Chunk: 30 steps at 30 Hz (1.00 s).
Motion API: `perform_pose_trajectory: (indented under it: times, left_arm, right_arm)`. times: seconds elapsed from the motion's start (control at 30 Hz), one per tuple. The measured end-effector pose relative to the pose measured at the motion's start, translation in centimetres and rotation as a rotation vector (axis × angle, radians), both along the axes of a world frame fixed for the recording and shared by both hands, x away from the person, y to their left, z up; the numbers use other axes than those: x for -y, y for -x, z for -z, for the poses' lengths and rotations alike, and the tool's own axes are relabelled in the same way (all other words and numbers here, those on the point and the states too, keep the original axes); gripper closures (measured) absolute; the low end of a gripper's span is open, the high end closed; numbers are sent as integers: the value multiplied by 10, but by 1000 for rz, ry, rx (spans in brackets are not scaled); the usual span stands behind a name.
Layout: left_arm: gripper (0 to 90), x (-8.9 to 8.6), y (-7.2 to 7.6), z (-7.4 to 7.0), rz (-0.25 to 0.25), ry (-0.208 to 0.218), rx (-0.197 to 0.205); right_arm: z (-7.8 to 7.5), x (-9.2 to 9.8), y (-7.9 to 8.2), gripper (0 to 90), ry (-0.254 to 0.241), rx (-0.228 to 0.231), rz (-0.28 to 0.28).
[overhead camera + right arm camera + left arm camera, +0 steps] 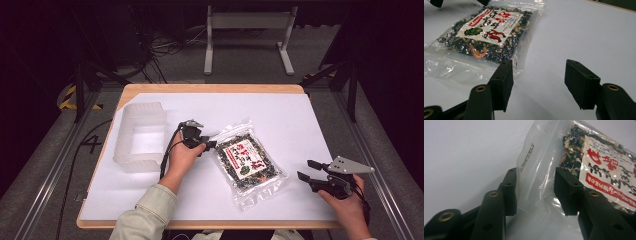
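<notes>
Seaweed fills most of the clear plastic zip pouch with the white and red printed label, which I see lying flat on the white sheet covering the wooden table, a little right of centre and turned at an angle. From the high view, my left hand-held gripper sits at the pouch's upper left corner, with the person's left hand wrapped around its body. The left gripper view gives what the high one cannot: the clear sealed end of the pouch, with a printed code and a small round hole, stands between the two black jaws. The left pad meets the film's edge, while the right pad has the film just beside it; whether it presses I cannot tell. The jaws stand partly closed, with a moderate gap between them.

My right hand-held gripper rests near the table's right edge, well apart from the pouch's lower right corner, its jaws parted with nothing between them. The right gripper view adds the label's detail, a green leaf and red shrimp drawings, and shows bare white sheet between its pads.

The high view alone takes in the translucent white plastic tub at the table's left, just beside the left hand.
</notes>
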State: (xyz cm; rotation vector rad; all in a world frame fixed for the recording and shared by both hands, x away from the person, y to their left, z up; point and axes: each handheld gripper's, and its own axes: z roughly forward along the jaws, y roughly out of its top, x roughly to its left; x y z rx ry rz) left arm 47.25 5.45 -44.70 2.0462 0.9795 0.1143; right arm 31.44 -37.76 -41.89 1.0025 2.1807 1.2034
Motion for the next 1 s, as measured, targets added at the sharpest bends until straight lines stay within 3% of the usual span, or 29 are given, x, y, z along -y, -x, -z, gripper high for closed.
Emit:
perform_pose_trajectory:
  times: [0.13, 0.5, 0.6, 0.73, 1.0]
  left_arm:
    - [771, -1, 2, -3, 3, -39, 29]
    - [892, -2, 6, -8, 34, -10, 47]
    - [893, -3, 8, -14, 39, 28, 80]
    - [894, -8, 13, -26, 40, 115, 117]
    - [895, -10, 31, -53, 70, 220, 223]
  right_arm:
    - [0, -1, 0, 404, 4, 1, -2]
    - [-1, 0, 0, 404, -1, 2, -2]
    - [-2, 0, 0, 405, -8, 4, 0]
    - [-5, 2, 0, 408, -24, 5, 1]
    - [-25, 4, -2, 406, -112, 2, -30]
